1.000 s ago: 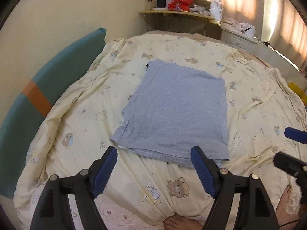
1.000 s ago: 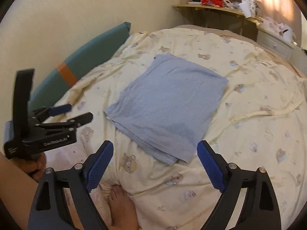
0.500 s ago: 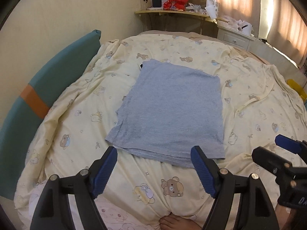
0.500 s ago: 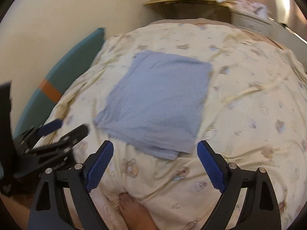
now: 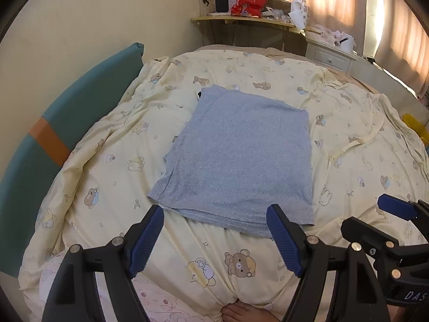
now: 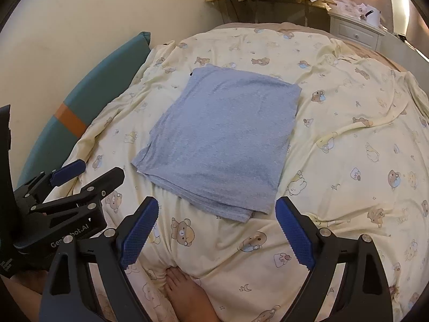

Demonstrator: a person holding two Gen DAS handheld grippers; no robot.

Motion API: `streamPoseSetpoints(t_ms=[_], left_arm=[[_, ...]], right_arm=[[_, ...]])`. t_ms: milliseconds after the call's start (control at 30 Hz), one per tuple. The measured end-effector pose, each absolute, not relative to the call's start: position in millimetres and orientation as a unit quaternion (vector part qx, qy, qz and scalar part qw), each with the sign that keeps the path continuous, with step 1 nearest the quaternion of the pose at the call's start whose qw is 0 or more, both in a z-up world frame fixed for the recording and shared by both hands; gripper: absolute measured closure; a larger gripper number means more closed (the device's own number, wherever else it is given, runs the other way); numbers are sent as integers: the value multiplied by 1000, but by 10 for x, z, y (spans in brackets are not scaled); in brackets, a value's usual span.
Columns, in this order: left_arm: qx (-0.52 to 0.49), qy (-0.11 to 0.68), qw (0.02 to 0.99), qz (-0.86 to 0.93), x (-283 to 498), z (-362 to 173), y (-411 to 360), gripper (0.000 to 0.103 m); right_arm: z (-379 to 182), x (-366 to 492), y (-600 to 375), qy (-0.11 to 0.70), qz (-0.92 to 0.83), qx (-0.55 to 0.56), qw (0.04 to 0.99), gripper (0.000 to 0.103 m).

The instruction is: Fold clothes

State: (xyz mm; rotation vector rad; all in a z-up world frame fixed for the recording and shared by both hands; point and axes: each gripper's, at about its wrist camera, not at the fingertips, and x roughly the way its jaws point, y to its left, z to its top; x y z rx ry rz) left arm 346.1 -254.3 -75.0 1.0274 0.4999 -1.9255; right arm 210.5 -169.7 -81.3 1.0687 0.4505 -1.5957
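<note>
A grey knitted garment (image 5: 238,158), already folded into a flat, layered rectangle, lies on the pale yellow bear-print duvet (image 5: 107,182) ahead of both sets of jaws, its near edge just beyond the blue pads and its far edge well forward of them. The left gripper (image 5: 215,237) hangs above the bedding with its jaws standing wide and nothing between them; the garment's near left corner sits just ahead of its left pad and the near right corner just ahead of its right pad. The right gripper (image 6: 217,234) is likewise wide apart and empty, the stacked near edge lying ahead between its pads, closer to the right one. Judging by the tidy shape, one more fold may remain, or the piece may be finished. If another fold is wanted, each gripper should probably drop onto a near corner, pinch all layers together rather than only the top one, avoid catching the duvet beneath, and carry both corners forward evenly so the edges meet square. A bare foot (image 6: 185,292) rests below the jaws, clear of the work.
</note>
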Motion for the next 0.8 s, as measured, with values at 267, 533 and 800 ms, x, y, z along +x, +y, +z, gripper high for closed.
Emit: streamPoseSetpoints(t_ms=[267, 533, 800], left_arm=[[410, 190, 442, -775, 3444, -719, -2530, 23], [410, 186, 444, -775, 3439, -704, -2529, 23], [412, 188, 439, -776, 3432, -706, -2528, 23]], right_arm=[[-825, 2108, -1696, 189, -671, 453, 556, 11], [-823, 2105, -1695, 189, -671, 452, 556, 11], [-814, 2104, -1679, 189, -672, 452, 555, 11]])
